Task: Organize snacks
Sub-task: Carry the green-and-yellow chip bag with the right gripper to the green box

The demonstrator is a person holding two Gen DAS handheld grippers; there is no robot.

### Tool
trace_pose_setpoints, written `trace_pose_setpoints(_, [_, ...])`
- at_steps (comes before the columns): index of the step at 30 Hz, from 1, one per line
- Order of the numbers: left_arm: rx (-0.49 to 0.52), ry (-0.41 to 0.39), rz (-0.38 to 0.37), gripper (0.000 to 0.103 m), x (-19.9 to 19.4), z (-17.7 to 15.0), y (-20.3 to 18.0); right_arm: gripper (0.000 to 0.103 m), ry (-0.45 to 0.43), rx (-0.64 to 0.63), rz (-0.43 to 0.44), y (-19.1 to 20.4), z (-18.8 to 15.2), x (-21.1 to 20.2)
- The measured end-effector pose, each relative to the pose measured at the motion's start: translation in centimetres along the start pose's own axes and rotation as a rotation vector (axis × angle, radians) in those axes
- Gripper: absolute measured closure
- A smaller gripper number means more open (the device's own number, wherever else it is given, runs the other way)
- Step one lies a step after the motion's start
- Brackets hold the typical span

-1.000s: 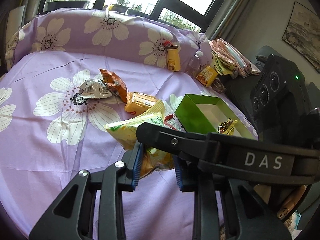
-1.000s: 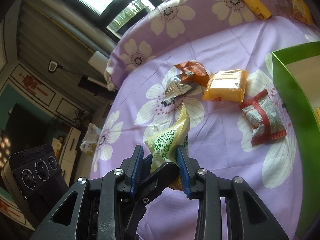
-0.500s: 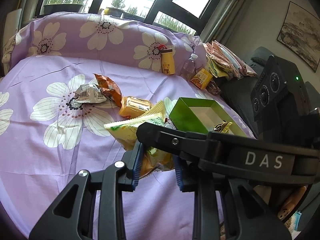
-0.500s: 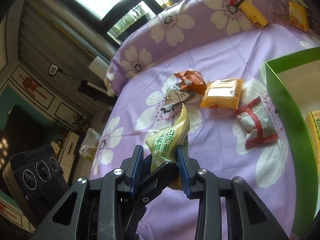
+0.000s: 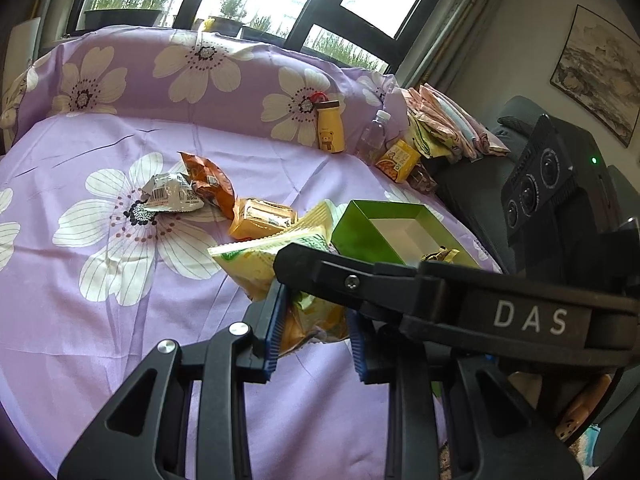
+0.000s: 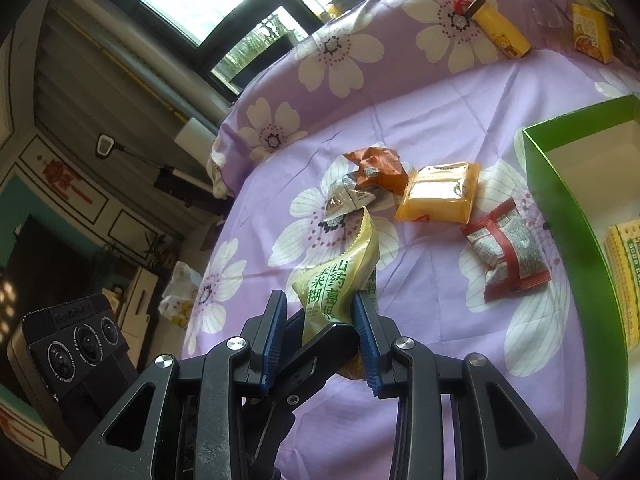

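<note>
Yellow-green packet (image 6: 340, 280) aloft over purple sheet (image 6: 420, 120), left of green box (image 6: 560, 208). Sits between part-closed jaws of crossed left hand-held gripper (image 5: 316, 336) and right hand-held gripper (image 6: 320, 328); cannot tell which clamps it.

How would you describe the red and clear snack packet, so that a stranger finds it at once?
Find the green box on the purple flowered sheet. Just left of its near wall lies the packet, on a white flower. Only this one has red ends and a red band over a clear middle showing dark speckled contents; the orange packet beyond it is opaque.
</note>
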State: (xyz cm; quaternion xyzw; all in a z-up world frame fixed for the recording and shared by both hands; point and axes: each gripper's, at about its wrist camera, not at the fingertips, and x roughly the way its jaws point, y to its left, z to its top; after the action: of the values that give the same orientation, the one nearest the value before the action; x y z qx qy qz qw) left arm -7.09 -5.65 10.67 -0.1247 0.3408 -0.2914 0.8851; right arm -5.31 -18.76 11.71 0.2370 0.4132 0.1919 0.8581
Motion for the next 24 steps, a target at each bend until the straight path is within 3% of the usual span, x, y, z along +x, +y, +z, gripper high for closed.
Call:
trace_pose_setpoints(10, [0.068,-0.031,-0.023,0.077,0.3,1.4,-3.2,0.065,-0.081,0.026,0.011,-1.0,1.0,-3.2])
trace_pose_setpoints(13, [0.079,-0.009,-0.020,0.077,0.7,2.0,-4.5,0.065,-0.091,0.062,0.007,-1.7,1.4,-4.2])
trace_pose_setpoints(17, [0.149,-0.036,-0.010,0.078,0.9,2.5,-7.0,0.065,-0.151,0.042,-0.042,-1.7,1.8,-6.3])
trace_pose_setpoints(20, [0.161,-0.032,0.013,0.078,1.5,2.7,-8.4,0.065,-0.160,0.083,0.010,-3.2,2.2,-7.1])
trace_pose_setpoints(24, [0.165,-0.034,-0.022,0.078,2.5,2.7,-9.5,0.065,-0.183,0.092,-0.007,-4.4,2.4,-8.4])
